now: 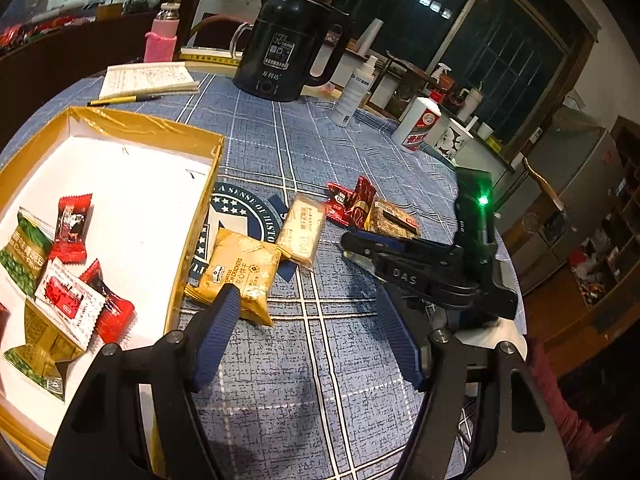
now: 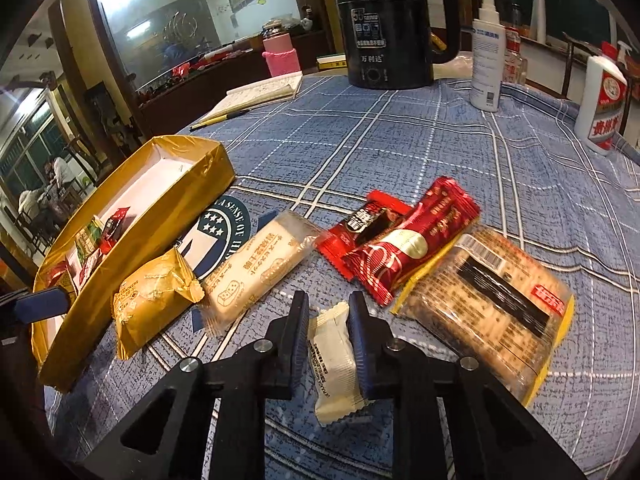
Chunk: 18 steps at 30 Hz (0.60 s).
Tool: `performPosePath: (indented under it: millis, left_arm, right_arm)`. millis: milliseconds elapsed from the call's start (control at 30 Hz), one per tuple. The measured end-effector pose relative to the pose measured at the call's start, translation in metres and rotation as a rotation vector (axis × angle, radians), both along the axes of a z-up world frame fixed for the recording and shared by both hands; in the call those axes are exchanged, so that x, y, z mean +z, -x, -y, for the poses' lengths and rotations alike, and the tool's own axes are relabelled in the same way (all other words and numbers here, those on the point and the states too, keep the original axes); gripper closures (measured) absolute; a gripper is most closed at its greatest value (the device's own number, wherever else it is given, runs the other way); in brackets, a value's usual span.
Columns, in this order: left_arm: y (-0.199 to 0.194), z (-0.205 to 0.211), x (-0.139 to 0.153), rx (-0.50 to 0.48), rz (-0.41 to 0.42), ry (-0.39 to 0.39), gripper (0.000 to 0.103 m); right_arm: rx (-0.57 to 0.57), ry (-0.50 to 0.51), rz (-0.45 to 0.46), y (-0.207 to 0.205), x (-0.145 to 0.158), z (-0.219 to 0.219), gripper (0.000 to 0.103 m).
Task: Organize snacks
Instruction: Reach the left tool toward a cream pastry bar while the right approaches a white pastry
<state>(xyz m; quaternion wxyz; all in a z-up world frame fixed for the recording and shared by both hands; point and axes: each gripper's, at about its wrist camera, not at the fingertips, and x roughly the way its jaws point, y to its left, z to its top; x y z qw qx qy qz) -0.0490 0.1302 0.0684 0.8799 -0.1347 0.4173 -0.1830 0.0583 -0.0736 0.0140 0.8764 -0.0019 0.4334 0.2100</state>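
Note:
A gold box (image 1: 198, 216) with a white floor stands at the left and holds several red, green and white snack packets (image 1: 72, 228). Loose on the blue plaid cloth lie a gold cracker packet (image 1: 236, 272), a pale biscuit packet (image 2: 256, 268), a red candy (image 2: 360, 228), a dark red bar (image 2: 408, 240) and a clear-wrapped brown cake (image 2: 492, 308). My left gripper (image 1: 310, 324) is open over bare cloth, its left fingertip beside the gold cracker packet. My right gripper (image 2: 329, 308) is shut on a small white packet (image 2: 334, 356), low over the cloth in front of the loose snacks.
At the back of the table stand a black kettle (image 2: 384, 28), a white spray bottle (image 2: 486, 56), a white liquor bottle (image 2: 600, 108) and a pink-sleeved bottle (image 2: 280, 56). A notebook with a yellow pen (image 1: 148, 80) lies behind the box. The table's round edge falls away at the right.

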Motion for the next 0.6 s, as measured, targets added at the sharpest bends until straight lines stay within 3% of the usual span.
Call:
performPosePath:
  millis: [33, 267, 467, 500, 600]
  left_arm:
    - [-0.001, 0.0, 0.0, 0.003, -0.003, 0.0, 0.033]
    - [-0.021, 0.015, 0.005, -0.02, 0.003, -0.042, 0.033]
    - [-0.071, 0.051, -0.005, -0.1, -0.02, -0.129, 0.033]
    - [-0.079, 0.057, -0.009, -0.11, -0.028, -0.143, 0.033]
    - [-0.096, 0.072, -0.02, -0.154, -0.04, -0.202, 0.033]
  right_arm:
    - [-0.004, -0.007, -0.011, 0.001, 0.001, 0.003, 0.103]
    - [-0.035, -0.044, -0.018, 0.016, 0.011, 0.027, 0.103]
    - [-0.058, -0.111, -0.026, 0.018, 0.008, 0.045, 0.102]
    - [-0.061, -0.126, -0.03, 0.018, 0.007, 0.048, 0.097]
    - [-0.078, -0.201, -0.046, 0.015, 0.006, 0.059, 0.094]
